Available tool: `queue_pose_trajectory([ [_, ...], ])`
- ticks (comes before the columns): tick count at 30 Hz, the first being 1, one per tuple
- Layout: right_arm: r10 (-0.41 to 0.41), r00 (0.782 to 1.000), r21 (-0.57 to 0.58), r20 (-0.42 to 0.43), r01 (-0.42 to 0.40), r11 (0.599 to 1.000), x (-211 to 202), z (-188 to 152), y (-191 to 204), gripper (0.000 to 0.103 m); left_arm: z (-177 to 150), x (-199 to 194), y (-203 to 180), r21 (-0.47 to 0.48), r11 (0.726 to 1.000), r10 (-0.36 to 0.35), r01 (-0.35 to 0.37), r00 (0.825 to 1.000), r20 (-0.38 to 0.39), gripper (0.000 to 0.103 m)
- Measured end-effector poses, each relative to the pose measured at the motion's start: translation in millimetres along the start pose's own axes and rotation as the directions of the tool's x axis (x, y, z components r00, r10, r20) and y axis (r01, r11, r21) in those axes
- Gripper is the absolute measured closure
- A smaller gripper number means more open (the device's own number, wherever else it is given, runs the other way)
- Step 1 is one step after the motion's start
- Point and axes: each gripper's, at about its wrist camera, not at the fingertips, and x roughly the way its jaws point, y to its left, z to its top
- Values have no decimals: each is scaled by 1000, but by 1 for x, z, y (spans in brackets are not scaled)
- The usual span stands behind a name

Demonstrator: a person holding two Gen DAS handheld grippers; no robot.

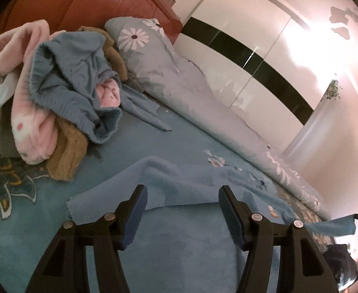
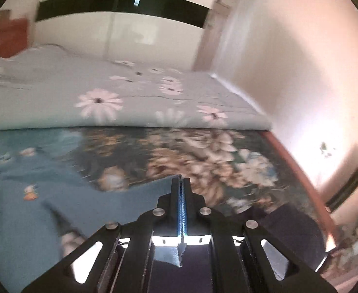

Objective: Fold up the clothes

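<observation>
Pinching a corner of the soft blue fleece garment [image 2: 120, 202] spread on the bed [image 1: 44, 219], your right tongs [image 2: 180, 183] are clamped; left tongs [image 1: 182, 195] gape wide above it.

The left gripper [image 1: 182, 193] hangs with its jaws wide apart over the near edge of a blue fleece garment [image 1: 169, 178] spread on the bed cover [image 1: 154, 244]; beyond the garment, toward the red headboard [image 1: 110, 2], sits a heap of clothes [image 1: 64, 85]; beside the heap lies a flowered pillow [image 1: 139, 39].
</observation>
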Motion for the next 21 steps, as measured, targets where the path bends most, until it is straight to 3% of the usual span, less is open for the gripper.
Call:
queue_pose_trajectory([
  [6,-136,980,64,-144,147,987,86,-10,-29,102,1,9,0,7,1000,-1,1,999,-40,38],
  [9,-133,964,119,-229,164,979,118,-26,-40,102,1,14,-1,14,1000,-6,6,998,-61,38],
  [12,-97,961,165,-260,143,976,125,-35,-46,102,1,18,-2,25,1000,-12,14,997,-78,38],
  [16,-62,989,199,-136,89,976,85,-27,-53,96,2,14,-6,26,999,-24,27,994,-111,38],
  [19,-17,1000,217,-18,20,976,44,-18,-54,81,-2,1,-18,54,998,-33,42,989,-144,34],
  [21,93,993,184,73,-105,977,3,-22,-44,67,-8,-8,-28,76,995,-50,65,981,-187,33],
])
